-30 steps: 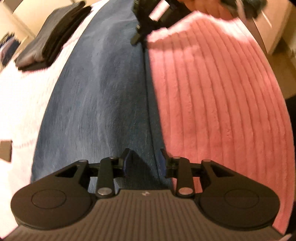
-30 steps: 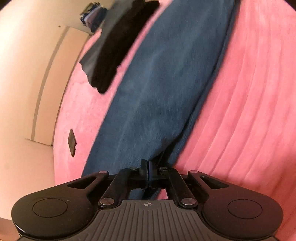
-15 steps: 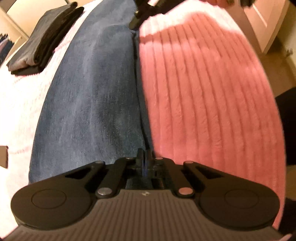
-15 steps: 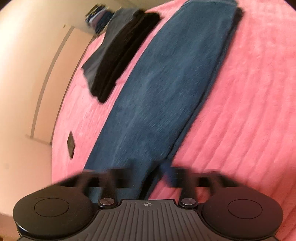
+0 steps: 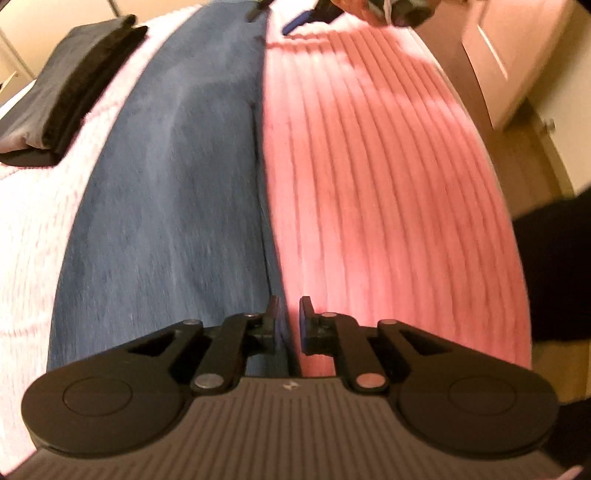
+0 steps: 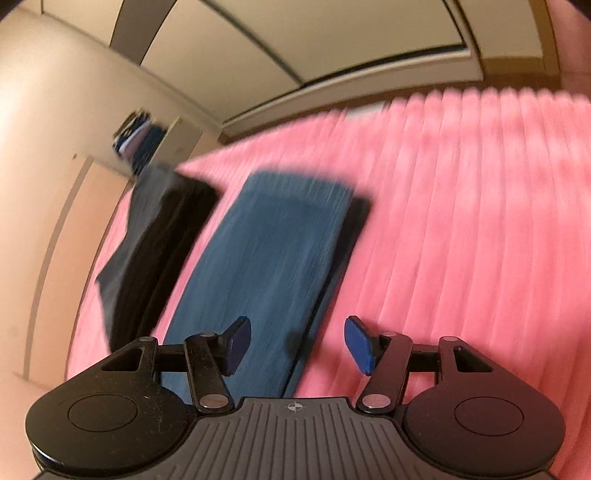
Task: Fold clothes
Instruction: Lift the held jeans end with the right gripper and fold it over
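Note:
Blue jeans, folded lengthwise, lie flat on a pink ribbed blanket. My left gripper hovers at the near end of the jeans, over their right edge. Its jaws stand a narrow gap apart, with denim and blanket showing between them. My right gripper is at the far end, at the top of the left wrist view. In the right wrist view the right gripper is wide open above the jeans, holding nothing. Motion blurs both views.
A stack of dark folded clothes lies left of the jeans, also in the right wrist view as the dark stack. A pale cupboard door stands beyond the bed's right edge. A dark sleeve sits at the right. Shelved clothes show far left.
My right gripper was shut on the jeans' end, then opened and lifted away, tilting up. My left gripper closed at the jeans' edge half a second ago and now stands slightly apart.

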